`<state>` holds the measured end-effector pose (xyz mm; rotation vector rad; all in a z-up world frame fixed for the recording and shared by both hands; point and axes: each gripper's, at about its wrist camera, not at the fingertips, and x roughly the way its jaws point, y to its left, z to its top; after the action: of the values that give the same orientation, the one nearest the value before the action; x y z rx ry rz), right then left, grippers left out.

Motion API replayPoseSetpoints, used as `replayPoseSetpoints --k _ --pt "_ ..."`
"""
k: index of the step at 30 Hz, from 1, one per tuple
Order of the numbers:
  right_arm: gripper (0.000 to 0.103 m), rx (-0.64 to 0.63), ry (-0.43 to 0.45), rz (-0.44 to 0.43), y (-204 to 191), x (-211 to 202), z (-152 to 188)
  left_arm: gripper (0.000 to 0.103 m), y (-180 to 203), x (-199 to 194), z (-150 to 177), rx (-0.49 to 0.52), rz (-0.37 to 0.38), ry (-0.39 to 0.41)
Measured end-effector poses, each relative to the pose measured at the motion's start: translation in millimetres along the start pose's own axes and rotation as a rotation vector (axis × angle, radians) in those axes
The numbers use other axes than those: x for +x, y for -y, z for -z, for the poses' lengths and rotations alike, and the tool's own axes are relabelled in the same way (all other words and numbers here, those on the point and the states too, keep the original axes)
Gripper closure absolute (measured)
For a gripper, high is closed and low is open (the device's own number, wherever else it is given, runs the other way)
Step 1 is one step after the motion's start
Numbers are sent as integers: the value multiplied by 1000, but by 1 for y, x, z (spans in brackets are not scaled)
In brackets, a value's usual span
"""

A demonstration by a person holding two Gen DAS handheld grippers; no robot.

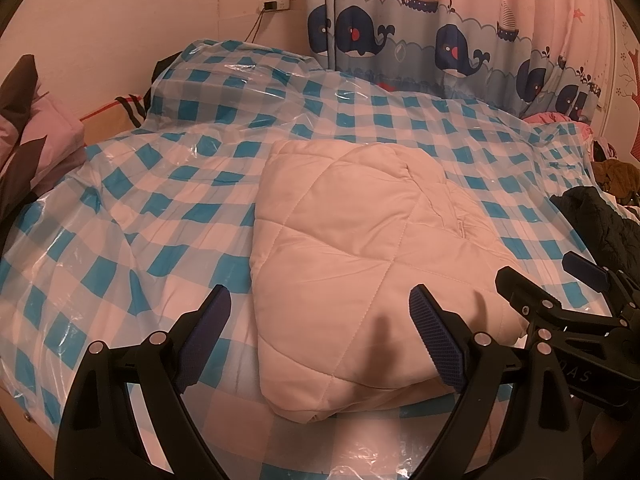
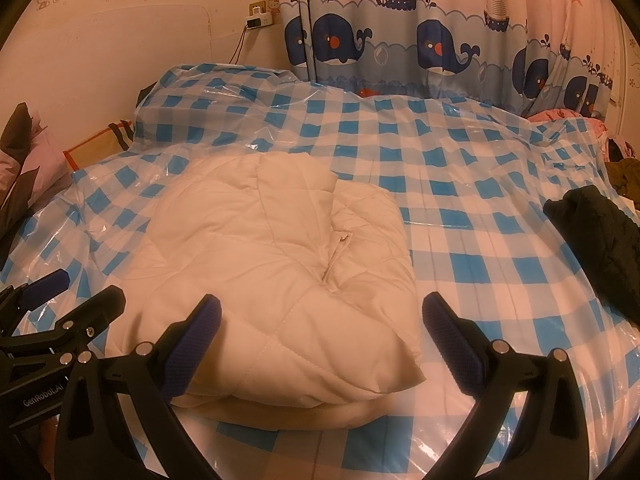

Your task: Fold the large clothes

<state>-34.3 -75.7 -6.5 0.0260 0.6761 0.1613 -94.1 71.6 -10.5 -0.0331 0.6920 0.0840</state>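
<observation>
A white quilted padded garment [image 1: 360, 248] lies folded into a compact bundle on the blue-and-white checked plastic sheet [image 1: 140, 208] that covers the bed. It also shows in the right wrist view [image 2: 272, 256]. My left gripper [image 1: 320, 340] is open and empty, just in front of the bundle's near left edge. My right gripper [image 2: 320, 344] is open and empty over the bundle's near right corner. Each gripper shows at the edge of the other's view: the right gripper [image 1: 560, 276] and the left gripper [image 2: 76, 296].
A dark garment [image 2: 596, 236] lies on the sheet at the right. Pink and brown pillows [image 1: 28, 140] sit at the left. A whale-print curtain [image 2: 440, 40] hangs behind the bed. Pink and brown clothes [image 1: 608, 168] are piled at the far right.
</observation>
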Motion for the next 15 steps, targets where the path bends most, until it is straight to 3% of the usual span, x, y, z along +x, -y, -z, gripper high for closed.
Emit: replayPoseSetpoints --k 10,15 --pt "6 1 -1 -2 1 0 0 15 10 1 3 -2 0 -16" --pt "6 5 0 6 4 0 0 9 19 -1 4 33 2 -6"
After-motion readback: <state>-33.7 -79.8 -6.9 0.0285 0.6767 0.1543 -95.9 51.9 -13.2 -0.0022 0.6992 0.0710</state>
